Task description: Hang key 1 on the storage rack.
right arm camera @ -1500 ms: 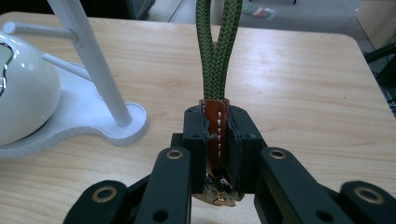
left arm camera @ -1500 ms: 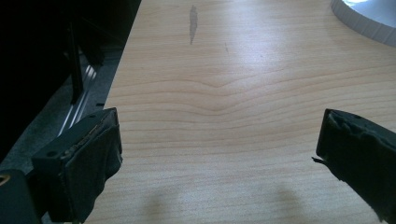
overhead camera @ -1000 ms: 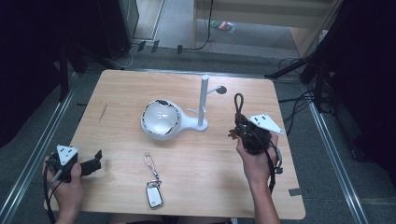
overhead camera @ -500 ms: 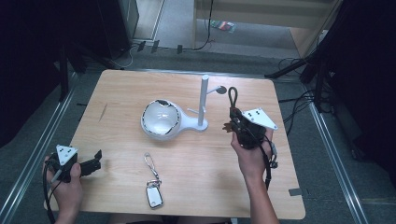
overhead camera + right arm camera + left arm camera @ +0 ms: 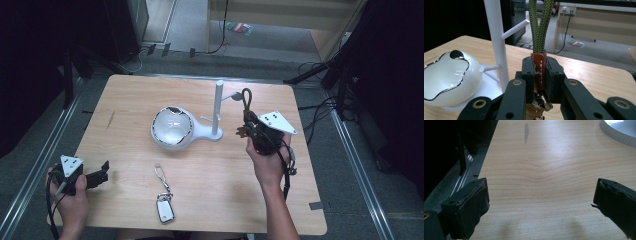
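My right gripper (image 5: 248,120) (image 5: 539,72) is shut on the brown leather tab of a green rope-loop keychain (image 5: 538,25). The loop (image 5: 246,97) stands up above the jaws, just right of the white stand (image 5: 218,107) with its small side pegs (image 5: 515,28). The stand's base joins a white bowl-shaped dish (image 5: 171,127) with a glossy inside. A second keychain with a car key fob (image 5: 164,207) lies on the table near the front edge. My left gripper (image 5: 102,172) (image 5: 541,202) rests open at the table's front left, with bare wood between its jaws.
The wooden table (image 5: 125,95) stands on a grey floor with metal rails along both sides. Cables (image 5: 320,115) run on the floor to the right. A dark stain (image 5: 526,132) marks the wood ahead of the left gripper.
My right gripper has moved left and slightly farther away with the rope keychain, bringing the loop closer to the stand. The left gripper has stayed put.
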A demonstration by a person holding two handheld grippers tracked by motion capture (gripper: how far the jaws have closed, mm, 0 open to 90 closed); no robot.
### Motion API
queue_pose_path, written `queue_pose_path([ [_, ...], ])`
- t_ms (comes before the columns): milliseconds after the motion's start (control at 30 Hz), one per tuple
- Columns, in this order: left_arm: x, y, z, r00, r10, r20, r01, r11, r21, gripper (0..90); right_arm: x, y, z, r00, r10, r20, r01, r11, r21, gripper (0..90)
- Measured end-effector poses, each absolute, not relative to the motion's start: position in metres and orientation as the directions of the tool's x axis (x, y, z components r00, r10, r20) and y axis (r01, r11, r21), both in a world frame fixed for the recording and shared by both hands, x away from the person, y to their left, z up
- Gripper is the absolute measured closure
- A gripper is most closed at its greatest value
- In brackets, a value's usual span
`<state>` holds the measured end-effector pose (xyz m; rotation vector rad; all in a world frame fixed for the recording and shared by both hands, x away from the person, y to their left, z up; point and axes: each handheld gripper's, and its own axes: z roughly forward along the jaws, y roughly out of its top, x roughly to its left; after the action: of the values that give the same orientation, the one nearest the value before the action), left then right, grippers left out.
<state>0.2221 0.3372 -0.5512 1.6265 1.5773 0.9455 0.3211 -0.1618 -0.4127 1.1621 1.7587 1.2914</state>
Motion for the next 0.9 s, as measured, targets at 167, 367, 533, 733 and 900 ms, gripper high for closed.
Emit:
queue_pose_path([
  [167, 0.222, 0.337, -0.551, 0.004, 0.999, 0.044, 0.511, -0.040, 0.859, 0.3, 0.326, -0.172, -0.413, -0.440, 0.897, 0.029, 0.279, 0.106, 0.954, 79.7],
  [367, 0.222, 0.337, -0.551, 0.004, 0.999, 0.048, 0.513, -0.043, 0.857, 0.3, 0.329, -0.171, -0.415, -0.364, 0.931, -0.023, 0.283, 0.134, 0.950, 79.9],
  [533, 0.222, 0.337, -0.551, 0.005, 0.999, 0.048, 0.513, -0.044, 0.857, 0.3, 0.331, -0.163, -0.418, -0.328, 0.943, -0.062, 0.289, 0.162, 0.943, 79.9],
  [733, 0.222, 0.337, -0.551, 0.008, 0.999, 0.051, 0.513, -0.047, 0.857, 0.3, 0.339, -0.150, -0.424, -0.294, 0.952, -0.085, 0.309, 0.179, 0.934, 79.9],
  [900, 0.222, 0.337, -0.551, 0.008, 0.999, 0.047, 0.512, -0.044, 0.858, 0.3, 0.343, -0.143, -0.428, -0.292, 0.952, -0.092, 0.325, 0.189, 0.927, 80.0],
])
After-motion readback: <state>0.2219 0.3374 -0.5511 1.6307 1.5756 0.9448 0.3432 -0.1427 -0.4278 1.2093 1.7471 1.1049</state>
